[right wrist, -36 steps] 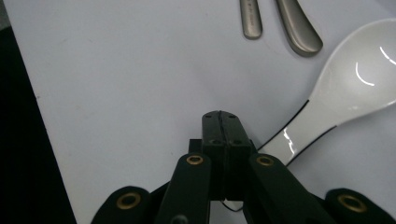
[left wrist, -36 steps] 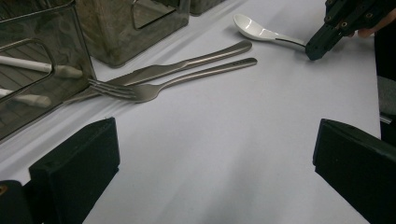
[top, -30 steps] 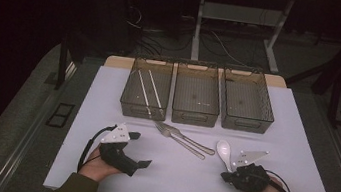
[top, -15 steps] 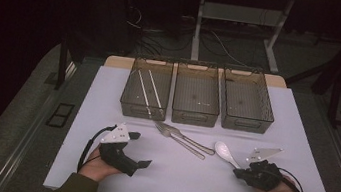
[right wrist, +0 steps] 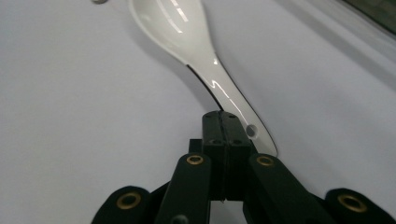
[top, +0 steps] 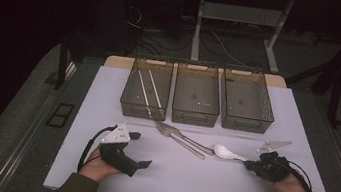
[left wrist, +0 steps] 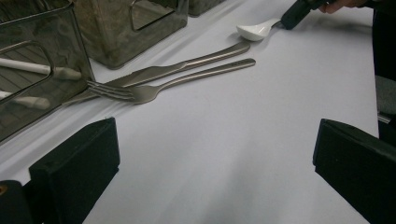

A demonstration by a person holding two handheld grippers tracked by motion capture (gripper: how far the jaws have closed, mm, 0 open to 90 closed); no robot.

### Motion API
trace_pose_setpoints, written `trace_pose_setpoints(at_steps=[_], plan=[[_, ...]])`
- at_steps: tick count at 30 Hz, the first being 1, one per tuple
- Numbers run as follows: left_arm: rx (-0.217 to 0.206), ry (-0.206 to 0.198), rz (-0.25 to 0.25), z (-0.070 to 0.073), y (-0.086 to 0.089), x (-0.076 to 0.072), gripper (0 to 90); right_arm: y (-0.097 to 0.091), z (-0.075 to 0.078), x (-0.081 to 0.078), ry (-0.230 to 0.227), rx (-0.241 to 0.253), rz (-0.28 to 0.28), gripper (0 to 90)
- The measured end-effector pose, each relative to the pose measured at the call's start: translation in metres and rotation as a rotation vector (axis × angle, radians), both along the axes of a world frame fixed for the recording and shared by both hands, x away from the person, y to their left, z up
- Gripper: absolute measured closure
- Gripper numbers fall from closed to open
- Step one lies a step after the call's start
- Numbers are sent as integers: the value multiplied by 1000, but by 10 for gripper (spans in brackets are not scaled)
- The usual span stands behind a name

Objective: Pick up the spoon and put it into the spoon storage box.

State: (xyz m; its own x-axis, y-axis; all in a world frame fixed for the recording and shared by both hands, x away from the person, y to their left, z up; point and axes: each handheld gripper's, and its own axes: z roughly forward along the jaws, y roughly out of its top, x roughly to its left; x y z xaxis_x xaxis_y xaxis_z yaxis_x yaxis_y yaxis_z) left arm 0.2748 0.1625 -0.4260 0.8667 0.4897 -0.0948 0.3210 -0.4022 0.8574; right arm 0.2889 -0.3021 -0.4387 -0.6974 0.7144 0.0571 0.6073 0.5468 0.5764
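Observation:
A white ceramic spoon (top: 225,152) lies on the white table (top: 197,180), bowl to the left, handle to the right. My right gripper (top: 249,164) is shut, jaws pressed flat together with nothing between them. Its tips (right wrist: 220,119) rest against the end of the spoon (right wrist: 187,42) handle, which runs past them on their right. My left gripper (top: 141,149) rests at the front left, open wide. Bare table shows between its black fingers (left wrist: 79,158). A metal fork (left wrist: 140,92) and knife (left wrist: 196,61) lie side by side ahead of it.
Three dark see-through bins (top: 197,96) stand in a row at the back of the table. The left bin (top: 134,91) holds white chopsticks (top: 153,91). The fork and knife (top: 182,139) lie just in front of the bins, left of the spoon.
My right hand has slid to the right along the table, and the spoon's handle has swung round to the right with it. The left hand has stayed put.

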Motion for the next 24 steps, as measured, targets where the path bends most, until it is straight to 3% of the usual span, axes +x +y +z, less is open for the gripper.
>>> trace_pose_setpoints(at_steps=[7, 9, 18, 24], plan=[[1, 0, 0, 0, 0, 0, 0, -10, 0, 6, 6, 29, -31, 897], [0, 1, 0, 0, 0, 0, 0, -11, 2, 5, 18, 68, -28, 895], [4, 3, -1, -1, -1, 0, 0, -16, 12, 3, 17, 210, -27, 706], [6, 4, -3, -1, -1, 0, 0, -12, 19, 4, -17, 258, -11, 565]])
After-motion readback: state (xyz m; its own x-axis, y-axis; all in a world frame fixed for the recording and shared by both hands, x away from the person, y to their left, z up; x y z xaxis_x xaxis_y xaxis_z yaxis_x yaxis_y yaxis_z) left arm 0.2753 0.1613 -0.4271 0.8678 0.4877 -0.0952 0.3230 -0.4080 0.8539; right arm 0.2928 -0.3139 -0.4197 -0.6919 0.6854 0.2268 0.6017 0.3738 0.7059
